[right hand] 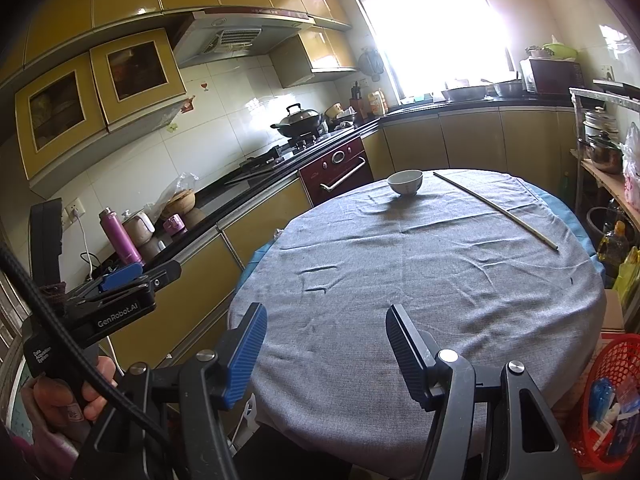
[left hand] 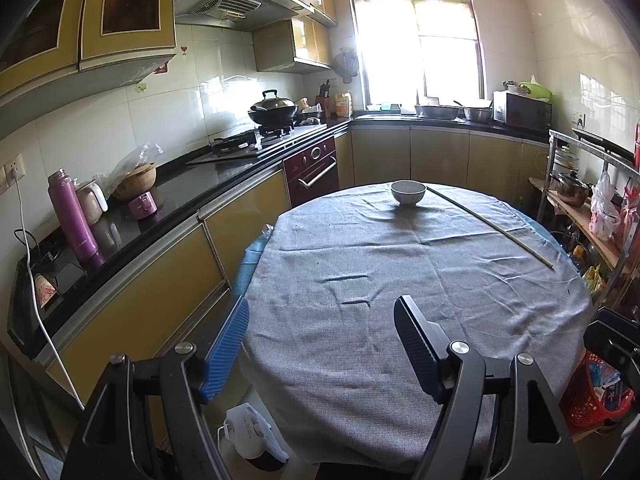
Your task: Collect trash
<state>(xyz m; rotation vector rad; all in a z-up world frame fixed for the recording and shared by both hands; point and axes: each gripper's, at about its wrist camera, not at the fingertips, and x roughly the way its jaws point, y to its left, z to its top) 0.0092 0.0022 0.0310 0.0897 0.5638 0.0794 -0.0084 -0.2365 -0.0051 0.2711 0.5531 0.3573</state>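
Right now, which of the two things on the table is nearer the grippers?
The long thin stick: its near end reaches down the table's right side. The white bowl sits at the far edge.

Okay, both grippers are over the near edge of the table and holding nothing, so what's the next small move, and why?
Probably move the right gripper forward toward the long thin stick on the far right of the grey cloth. Both it and the left gripper are open and empty. Only the stick and a white bowl lie on the table, and the stick looks more like trash. A red basket stands at the right.
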